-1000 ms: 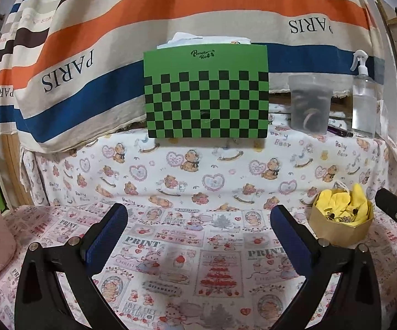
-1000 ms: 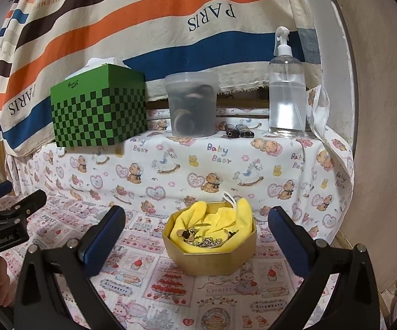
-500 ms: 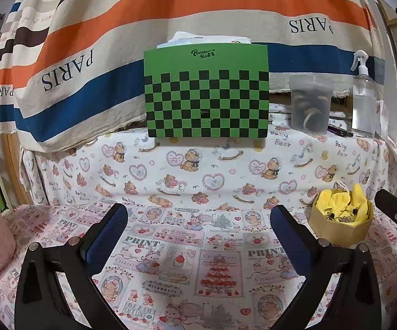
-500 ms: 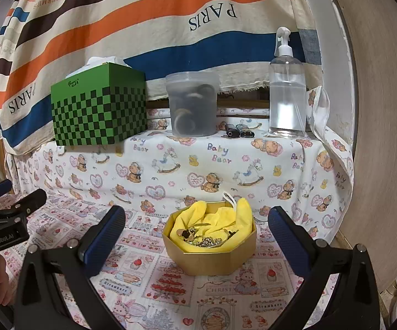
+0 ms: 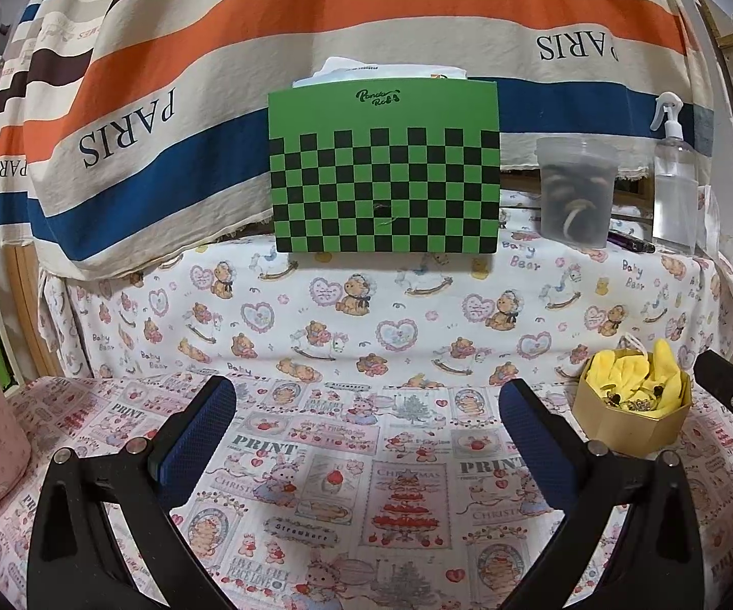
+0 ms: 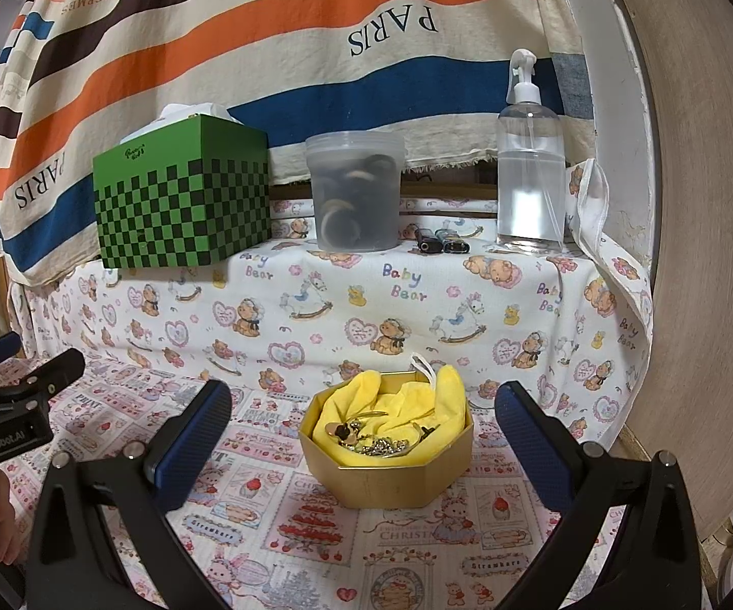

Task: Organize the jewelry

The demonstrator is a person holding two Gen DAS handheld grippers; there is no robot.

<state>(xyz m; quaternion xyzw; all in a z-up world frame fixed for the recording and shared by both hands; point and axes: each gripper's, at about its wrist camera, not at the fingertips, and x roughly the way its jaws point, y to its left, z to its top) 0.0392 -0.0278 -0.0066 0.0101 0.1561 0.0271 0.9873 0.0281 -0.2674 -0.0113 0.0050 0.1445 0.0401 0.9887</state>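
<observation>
A gold octagonal box (image 6: pixel 389 473) lined with yellow cloth (image 6: pixel 407 406) holds a tangle of jewelry (image 6: pixel 374 439). It sits on the printed cloth straight ahead of my right gripper (image 6: pixel 366 437), which is open and empty, its fingers either side of the box and nearer the camera. The box also shows at the right in the left wrist view (image 5: pixel 631 419). My left gripper (image 5: pixel 366 432) is open and empty over the printed cloth, well left of the box.
On a raised shelf behind stand a green checkered tissue box (image 5: pixel 386 168), a clear tub (image 6: pixel 354 190) with rings inside, two small dark items (image 6: pixel 440 241) and a spray bottle (image 6: pixel 529 162). A striped PARIS cloth hangs behind. A wall (image 6: pixel 697 254) closes the right side.
Both views are nearly unchanged. The left gripper has drifted back very slightly; the box looks a touch smaller in its view.
</observation>
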